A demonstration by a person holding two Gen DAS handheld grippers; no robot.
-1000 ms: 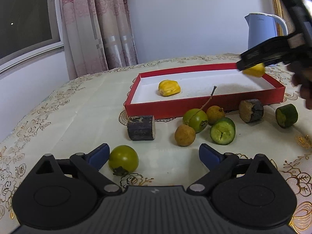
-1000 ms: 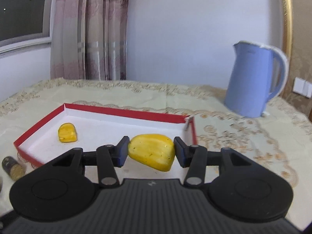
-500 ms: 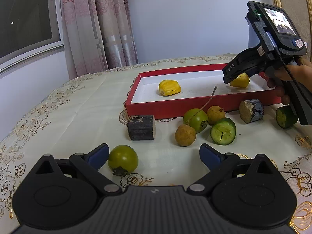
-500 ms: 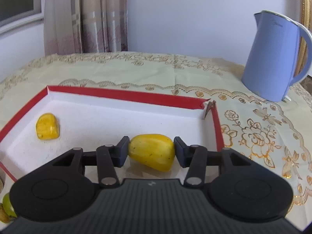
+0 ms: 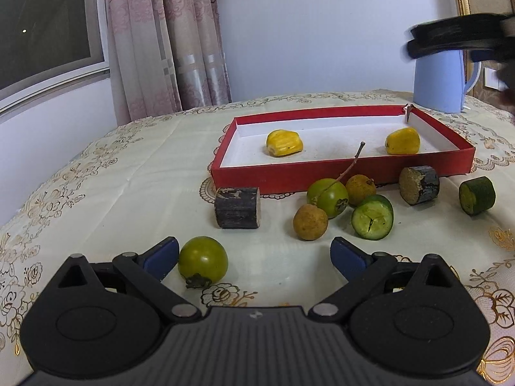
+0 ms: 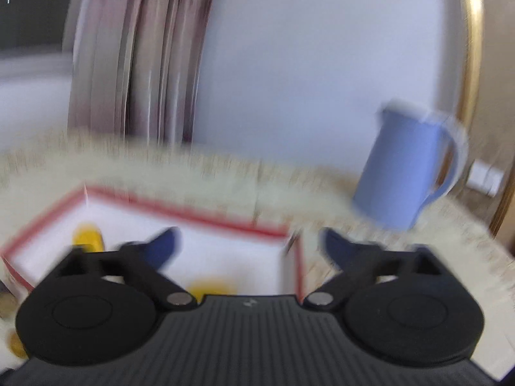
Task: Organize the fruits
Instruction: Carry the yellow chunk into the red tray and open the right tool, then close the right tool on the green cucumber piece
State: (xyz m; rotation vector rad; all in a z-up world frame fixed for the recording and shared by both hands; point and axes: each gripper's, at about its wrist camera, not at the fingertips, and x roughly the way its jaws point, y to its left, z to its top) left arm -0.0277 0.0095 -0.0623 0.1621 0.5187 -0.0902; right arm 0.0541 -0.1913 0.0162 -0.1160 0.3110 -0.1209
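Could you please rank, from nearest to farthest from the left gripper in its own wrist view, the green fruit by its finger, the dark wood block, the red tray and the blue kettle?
From the left gripper:
1. Green fruit, beside its left finger.
2. Dark wood block, mid-table, left of the fruit cluster.
3. Red tray, behind the cluster.
4. Blue kettle, far right, past the tray.

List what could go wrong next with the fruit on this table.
1. The green fruit sits just off the left gripper's open jaws, beside one blue pad; a sloppy close could roll it away.
2. The stemmed green fruit, two brown fruits and a cucumber piece crowd together; grabbing one may scatter the rest.
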